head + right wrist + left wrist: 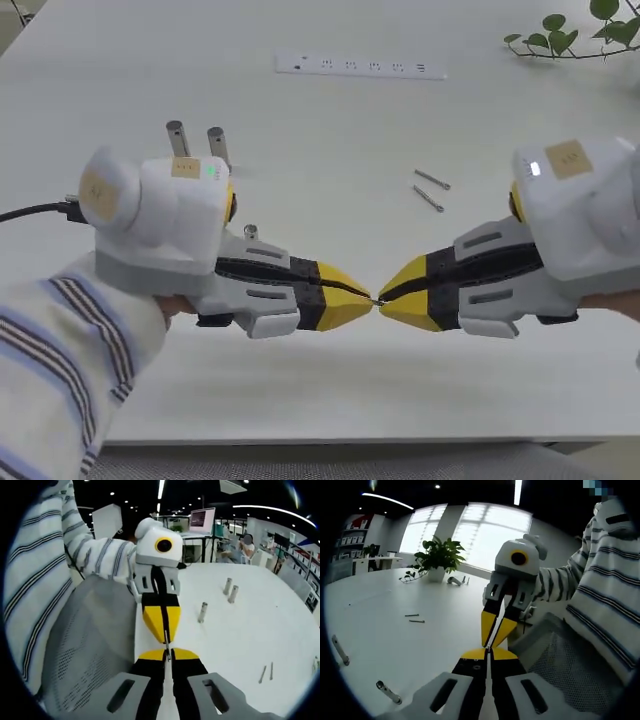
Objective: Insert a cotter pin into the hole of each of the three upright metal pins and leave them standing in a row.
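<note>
**Cotter pin held tip to tip, first insertion not yet begun**

The left gripper (362,296) and right gripper (392,296) meet nose to nose over the near edge of the table (300,390). Each has its jaws pressed together on one thin cotter pin (376,299) that bridges the two tips. From that meeting point the three upright metal pins (217,146) stand at ten o'clock, the nearest upright (251,232) just behind the left gripper. Two loose cotter pins (432,180) lie at one o'clock, well apart from the uprights. With three cotter pins unplaced, the task seems to be at its first insertion, mid regrip or handover. Next, one gripper must let go and the other carry the pin to an upright, lining its tip with the cross hole, which is too small to make out here
</note>
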Demonstrator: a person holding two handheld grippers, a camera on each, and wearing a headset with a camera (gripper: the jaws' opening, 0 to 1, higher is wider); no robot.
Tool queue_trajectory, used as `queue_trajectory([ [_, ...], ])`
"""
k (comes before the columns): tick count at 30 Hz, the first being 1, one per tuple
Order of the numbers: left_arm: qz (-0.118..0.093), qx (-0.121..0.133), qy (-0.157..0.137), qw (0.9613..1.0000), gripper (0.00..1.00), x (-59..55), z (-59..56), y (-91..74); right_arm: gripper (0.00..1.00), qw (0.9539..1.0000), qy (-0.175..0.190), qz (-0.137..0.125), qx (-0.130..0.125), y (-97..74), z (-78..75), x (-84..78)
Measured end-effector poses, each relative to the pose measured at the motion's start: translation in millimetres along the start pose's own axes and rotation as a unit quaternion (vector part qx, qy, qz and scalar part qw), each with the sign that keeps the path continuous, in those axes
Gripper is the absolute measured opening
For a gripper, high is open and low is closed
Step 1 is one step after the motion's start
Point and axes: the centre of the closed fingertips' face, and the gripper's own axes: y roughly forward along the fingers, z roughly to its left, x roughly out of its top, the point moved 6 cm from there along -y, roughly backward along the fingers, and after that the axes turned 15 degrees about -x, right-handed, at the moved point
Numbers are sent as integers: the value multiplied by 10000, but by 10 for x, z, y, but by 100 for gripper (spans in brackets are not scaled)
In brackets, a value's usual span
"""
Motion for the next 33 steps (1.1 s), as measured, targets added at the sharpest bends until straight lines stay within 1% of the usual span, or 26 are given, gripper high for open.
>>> queue_trajectory([
  [5, 74, -46, 117, 9999, 0, 2, -15, -2, 5, 10000, -34, 35, 61, -4, 8, -6],
  [12, 113, -91, 242, 9996, 0, 7, -33, -17, 5, 9998, -121, 52, 141, -2, 31, 5],
  [15, 106, -91, 285, 9995, 0, 16, -35, -24, 5, 9997, -158, 58, 161, 0, 43, 20],
  [16, 75, -102, 341, 9993, 0, 28, -38, -26, 5, 9997, -176, 51, 189, 1, 49, 23],
  [17, -30, -121, 299, 9995, 0, 47, -45, -25, 5, 9997, -154, 63, 206, 5, 47, 21],
  [20, 75, -90, 317, 9994, 0, 34, -34, -31, 5, 9996, -196, 86, 183, 18, 44, 20],
  [21, 74, -101, 321, 9994, 0, 34, -35, -32, 5, 9996, -190, 85, 183, 21, 47, 22],
  [22, 79, -104, 323, 9994, 0, 34, -37, -35, 5, 9997, -102, 100, 193, 20, 57, 27],
  [25, 47, -92, 320, 9994, 0, 38, -34, -48, 4, 9998, -55, 86, 172, 14, 48, 42],
  [28, 23, -76, 332, 9994, 0, 37, -31, -59, 4, 9998, -99, 96, 146, 4, 36, 61],
  [33, 23, -71, 356, 9993, 0, 27, -34, -60, 4, 9996, -67, 183, 185, -22, 21, 83],
])
